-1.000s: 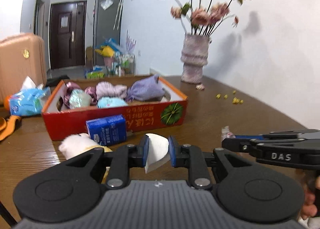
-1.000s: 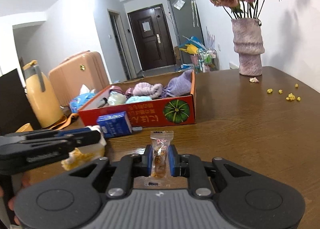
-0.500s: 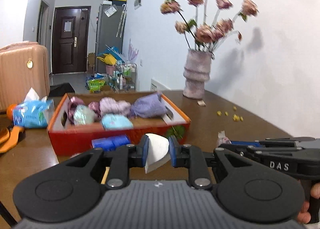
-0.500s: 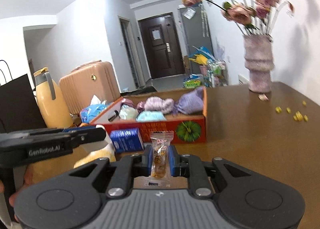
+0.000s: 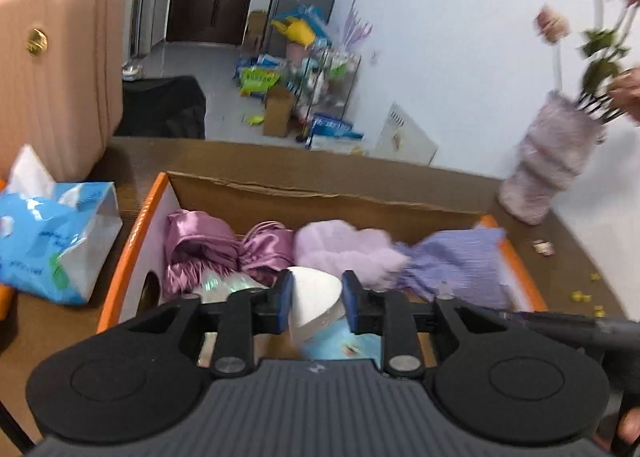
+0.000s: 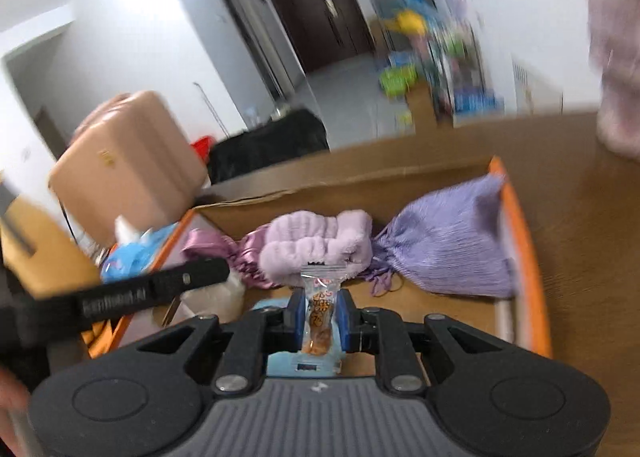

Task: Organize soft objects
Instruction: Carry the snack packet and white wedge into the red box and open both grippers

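Over the cardboard box (image 5: 328,193), the left gripper (image 5: 316,303) is opening with a white pad (image 5: 314,297) between its fingers; the right gripper (image 6: 319,321) pinches a snack packet (image 6: 320,307) above the purple pouch (image 6: 448,253).

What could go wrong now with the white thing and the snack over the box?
The left gripper's jaws are opening around the white soft piece, so it may tumble anywhere in the box. The snack packet looks small and could get buried under the purple pouch.
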